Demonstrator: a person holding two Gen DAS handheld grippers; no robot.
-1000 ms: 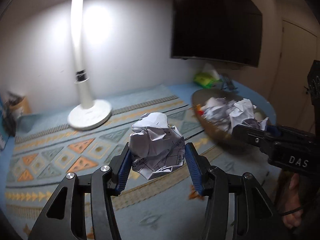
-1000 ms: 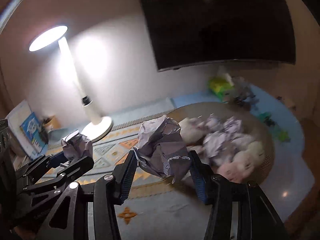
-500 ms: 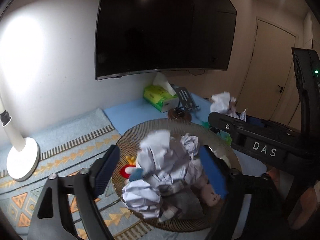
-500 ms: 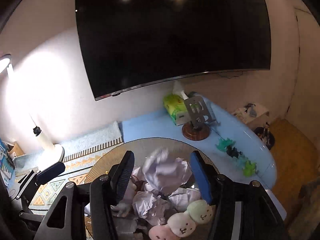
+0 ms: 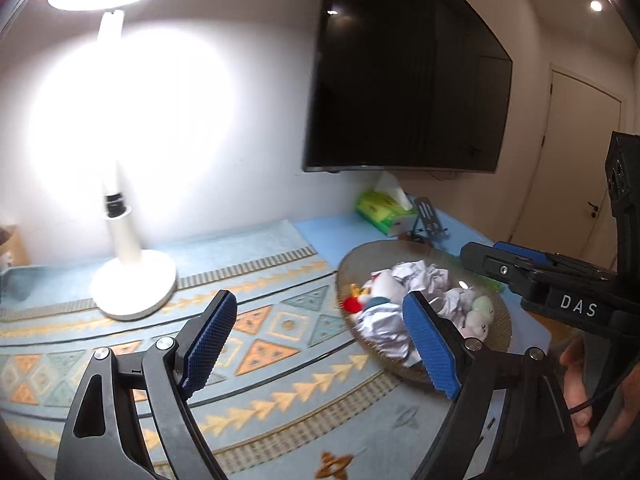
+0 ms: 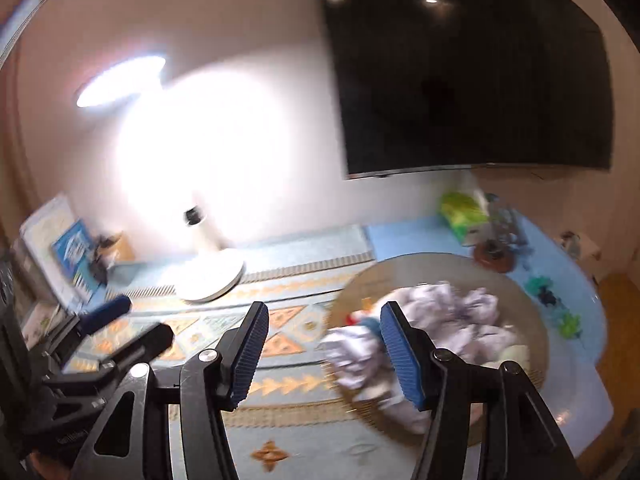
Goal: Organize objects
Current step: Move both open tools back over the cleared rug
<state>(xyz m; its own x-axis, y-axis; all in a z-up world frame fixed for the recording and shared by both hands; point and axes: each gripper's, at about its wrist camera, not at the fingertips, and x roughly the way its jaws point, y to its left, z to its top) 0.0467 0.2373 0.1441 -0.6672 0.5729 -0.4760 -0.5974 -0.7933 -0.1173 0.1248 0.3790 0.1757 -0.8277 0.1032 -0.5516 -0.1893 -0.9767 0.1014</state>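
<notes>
A round woven basket (image 5: 352, 264) (image 6: 360, 284) stands on the right of the patterned mat and holds several crumpled paper balls (image 5: 420, 276) (image 6: 436, 300) and soft toys (image 5: 480, 306). My left gripper (image 5: 320, 332) is open and empty, just left of the basket above the mat. My right gripper (image 6: 324, 350) is open and empty, at the basket's left rim; it also shows in the left wrist view (image 5: 508, 260), above the basket's right side. The right wrist view is motion-blurred.
A lit white desk lamp (image 5: 134, 284) (image 6: 210, 276) stands at the back left of the patterned mat (image 5: 260, 332). A green tissue box (image 5: 380, 206) and a phone stand (image 5: 426, 216) sit behind the basket. A dark TV (image 5: 404, 80) hangs on the wall. Books (image 6: 64, 256) lean at far left.
Both grippers let their paper balls go into the basket, then drew back to the left with jaws open. The view swung from the basket toward the lamp.
</notes>
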